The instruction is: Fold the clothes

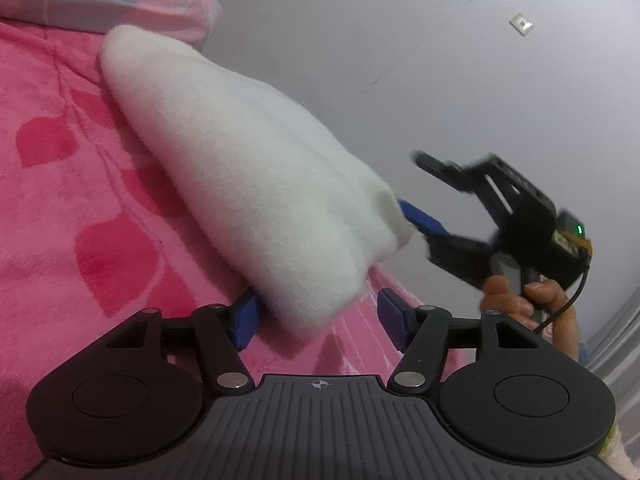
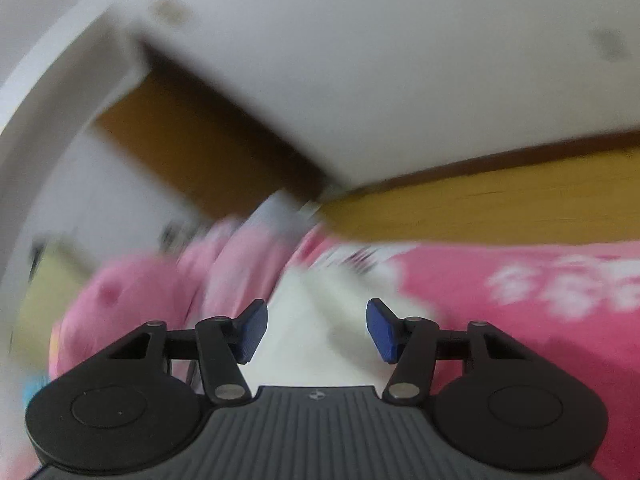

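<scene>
On the pink blanket point(image 1: 60, 208) lies the folded white garment point(image 1: 248, 172); the left gripper point(image 1: 316, 316) stands spread wide at its near corner, and the right gripper point(image 2: 316, 330), also spread, holds nothing

Black linkage left gripper point(image 1: 316, 318), blue fingers point(image 1: 245, 322), silver pivot screws, ribbed grey base, crosshair mark.
</scene>
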`<state>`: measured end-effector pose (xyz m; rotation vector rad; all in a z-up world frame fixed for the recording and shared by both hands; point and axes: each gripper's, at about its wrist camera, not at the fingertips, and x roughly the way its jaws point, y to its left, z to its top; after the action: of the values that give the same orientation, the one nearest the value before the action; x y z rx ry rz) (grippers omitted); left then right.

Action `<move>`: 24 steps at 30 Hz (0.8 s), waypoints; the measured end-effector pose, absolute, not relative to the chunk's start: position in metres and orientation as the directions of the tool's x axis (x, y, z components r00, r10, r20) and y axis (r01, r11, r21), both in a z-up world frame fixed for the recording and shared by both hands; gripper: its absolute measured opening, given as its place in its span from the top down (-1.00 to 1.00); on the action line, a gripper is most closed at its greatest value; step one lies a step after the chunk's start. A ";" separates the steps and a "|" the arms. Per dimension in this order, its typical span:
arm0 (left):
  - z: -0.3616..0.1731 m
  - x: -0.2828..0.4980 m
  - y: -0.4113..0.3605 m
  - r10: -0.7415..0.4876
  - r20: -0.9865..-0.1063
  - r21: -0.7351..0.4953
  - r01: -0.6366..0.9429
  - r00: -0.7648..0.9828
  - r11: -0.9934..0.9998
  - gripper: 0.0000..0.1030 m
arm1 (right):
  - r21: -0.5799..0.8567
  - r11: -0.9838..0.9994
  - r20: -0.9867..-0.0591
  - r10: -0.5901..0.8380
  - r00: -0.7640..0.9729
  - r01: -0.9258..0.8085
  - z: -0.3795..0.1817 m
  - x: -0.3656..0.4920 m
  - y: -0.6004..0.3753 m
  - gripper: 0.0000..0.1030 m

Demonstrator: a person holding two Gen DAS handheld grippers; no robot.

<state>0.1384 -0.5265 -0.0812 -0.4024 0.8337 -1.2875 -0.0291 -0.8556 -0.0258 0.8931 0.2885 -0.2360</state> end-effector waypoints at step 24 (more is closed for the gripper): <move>0.072 -0.006 -0.353 -0.838 -0.356 -0.396 0.746 0.413 0.536 -1.00 | 0.115 0.906 -0.359 -0.346 0.867 0.408 0.161 -0.232 -0.615 -1.00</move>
<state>-0.0061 -0.3531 0.0718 -0.1864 0.5562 -1.0024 -0.2315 -0.6154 0.1605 0.1899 0.3390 -0.3972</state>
